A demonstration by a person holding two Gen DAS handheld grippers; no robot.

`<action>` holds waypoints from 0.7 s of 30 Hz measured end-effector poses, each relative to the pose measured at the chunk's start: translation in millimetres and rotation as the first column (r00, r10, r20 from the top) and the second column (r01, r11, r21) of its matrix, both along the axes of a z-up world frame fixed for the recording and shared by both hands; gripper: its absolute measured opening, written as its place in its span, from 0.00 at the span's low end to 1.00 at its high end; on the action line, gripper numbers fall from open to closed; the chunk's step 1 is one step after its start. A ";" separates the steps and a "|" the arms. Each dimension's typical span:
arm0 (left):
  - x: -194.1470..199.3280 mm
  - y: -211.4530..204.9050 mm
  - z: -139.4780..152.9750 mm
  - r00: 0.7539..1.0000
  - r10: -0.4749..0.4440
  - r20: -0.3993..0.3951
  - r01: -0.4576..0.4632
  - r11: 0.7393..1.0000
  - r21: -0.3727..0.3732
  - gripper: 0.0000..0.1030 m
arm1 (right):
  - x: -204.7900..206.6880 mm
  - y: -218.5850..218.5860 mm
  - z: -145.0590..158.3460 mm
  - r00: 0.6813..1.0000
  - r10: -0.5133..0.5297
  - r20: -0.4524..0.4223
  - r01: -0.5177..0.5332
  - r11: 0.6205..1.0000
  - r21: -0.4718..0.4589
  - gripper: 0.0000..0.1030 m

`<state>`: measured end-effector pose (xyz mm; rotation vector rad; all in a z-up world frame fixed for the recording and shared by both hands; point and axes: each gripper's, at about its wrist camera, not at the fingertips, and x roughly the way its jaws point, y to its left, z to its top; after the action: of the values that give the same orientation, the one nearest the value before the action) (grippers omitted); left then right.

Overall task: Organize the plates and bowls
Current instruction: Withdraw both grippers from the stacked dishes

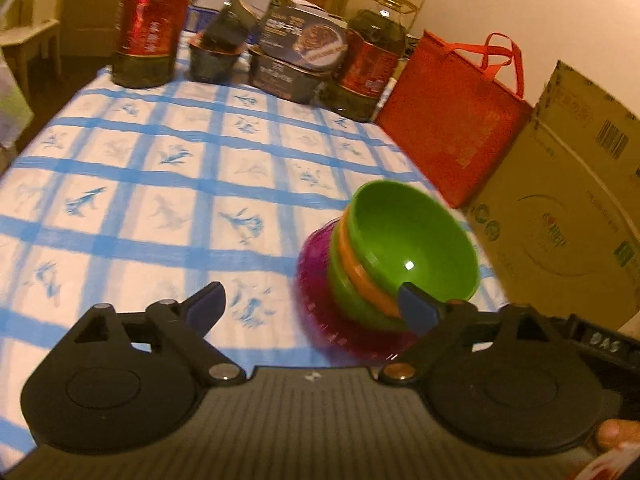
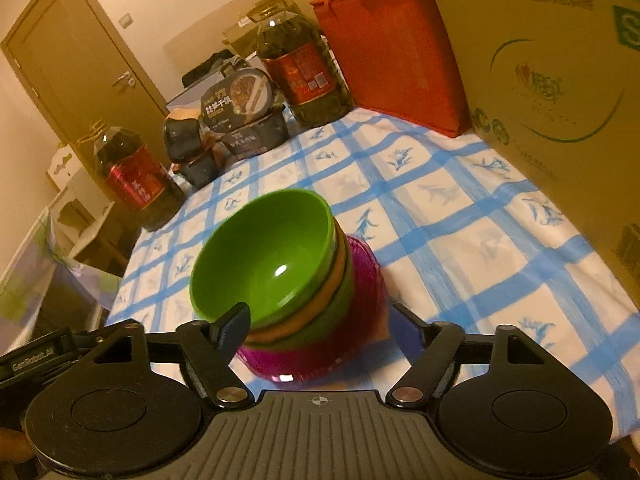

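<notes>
1. Blue-checked tablecloth [image 2: 460,216] covers the table; oil bottles [image 2: 304,68], a red bag [image 2: 400,48] and a cardboard box [image 2: 552,80] line its far and right edges.
2. Stack of bowls [image 2: 280,280]: green bowl [image 1: 412,240] on top, orange and green beneath, purple plates [image 1: 320,300] at the base.
3. Left gripper [image 1: 316,312]: jaws wide apart, holding nothing; the stack stands just beyond its right fingertip.
4. Right gripper [image 2: 320,320]: jaws spread, gripping nothing; the stack stands between and just beyond its fingertips.
</notes>
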<state>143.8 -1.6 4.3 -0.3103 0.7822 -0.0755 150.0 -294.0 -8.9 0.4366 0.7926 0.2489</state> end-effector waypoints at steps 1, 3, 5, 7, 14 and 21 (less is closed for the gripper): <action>-6.6 -0.3 -2.4 1.000 0.000 0.003 0.000 1.000 0.018 0.91 | -5.7 1.3 -1.0 1.000 0.001 0.003 -0.001 1.000 -0.013 0.78; -19.8 -0.2 -6.9 1.000 -0.003 0.000 0.003 0.999 0.042 0.91 | -16.7 4.1 -3.5 1.000 0.006 0.009 -0.006 0.999 -0.036 0.79; -31.3 -1.4 -11.4 1.000 -0.010 -0.009 0.010 0.998 0.068 0.93 | -27.8 6.4 -6.4 1.000 0.007 0.009 -0.006 0.998 -0.058 0.80; -41.5 -2.2 -14.2 1.000 -0.013 -0.007 0.013 0.996 0.085 0.93 | -37.6 9.0 -9.6 1.000 0.011 0.010 -0.010 0.997 -0.079 0.80; -71.5 -5.1 -18.8 1.000 -0.007 -0.018 0.009 0.994 0.108 0.93 | -59.9 22.4 -18.7 0.998 0.062 -0.006 -0.062 0.985 -0.163 0.81; -93.7 -10.4 -19.6 1.000 -0.004 -0.023 0.008 0.989 0.150 0.93 | -73.3 26.6 -19.7 0.997 0.072 -0.009 -0.072 0.976 -0.207 0.81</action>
<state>50.1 -12.1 -15.3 -0.1663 0.8066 -0.0183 76.6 -267.5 -28.6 0.2117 0.8272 0.2306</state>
